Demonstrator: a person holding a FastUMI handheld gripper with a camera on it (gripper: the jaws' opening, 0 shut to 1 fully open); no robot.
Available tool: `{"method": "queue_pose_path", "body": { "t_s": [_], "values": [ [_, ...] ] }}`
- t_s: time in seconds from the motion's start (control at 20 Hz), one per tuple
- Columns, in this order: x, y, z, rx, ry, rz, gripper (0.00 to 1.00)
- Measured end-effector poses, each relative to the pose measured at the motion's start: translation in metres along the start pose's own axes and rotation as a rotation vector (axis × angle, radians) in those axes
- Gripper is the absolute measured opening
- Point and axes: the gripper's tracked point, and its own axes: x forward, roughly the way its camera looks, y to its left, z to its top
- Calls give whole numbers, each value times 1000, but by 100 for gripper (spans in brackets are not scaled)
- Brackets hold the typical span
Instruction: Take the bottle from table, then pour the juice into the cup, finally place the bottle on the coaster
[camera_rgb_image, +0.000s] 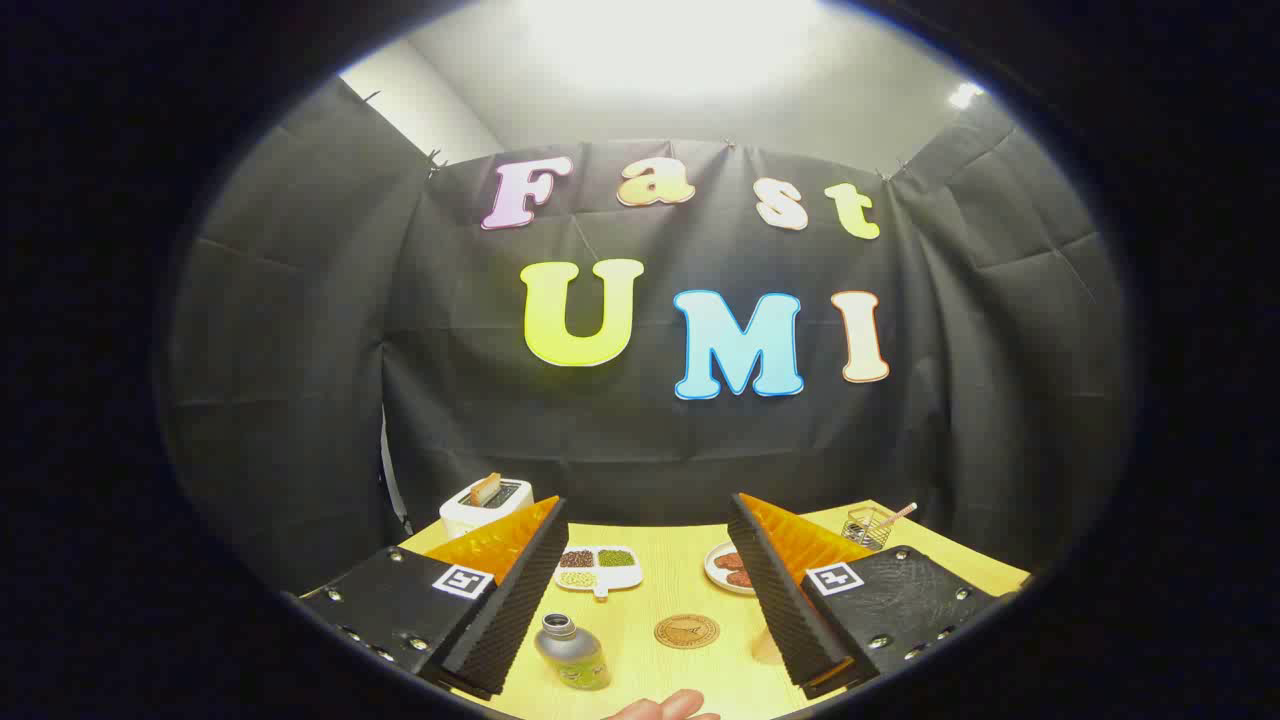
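Gripper (645, 590) hovering above table (700, 680), jaws standing wide apart, gripping nothing; bottle (571, 652) standing upright between the fingers, nearer the left one, likely lined up for grasping; coaster (686, 631) lying just beside it, awaiting the bottle

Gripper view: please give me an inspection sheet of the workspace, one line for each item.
Surface: yellow wooden table, well lit.
Job's things: bottle upright, cap on, just ahead of the left finger; round coaster bare, between the fingers and beyond the bottle; cup: nothing seen.
Clutter: divided dish of beans, plate of food partly behind the right finger, toaster with a slice in it, wire basket holding a stick.
Grippers: tool open, holding nothing, above the table.
Cables: nothing seen.
Surroundings: black cloth wall; a person's fingertips at the near table edge.
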Motion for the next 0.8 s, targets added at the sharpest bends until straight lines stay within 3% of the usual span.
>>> {"method": "queue_pose_path", "body": {
  "t_s": [0.8],
  "values": [
    [3,14,-2,-37,-17,6,98]
  ]
}}
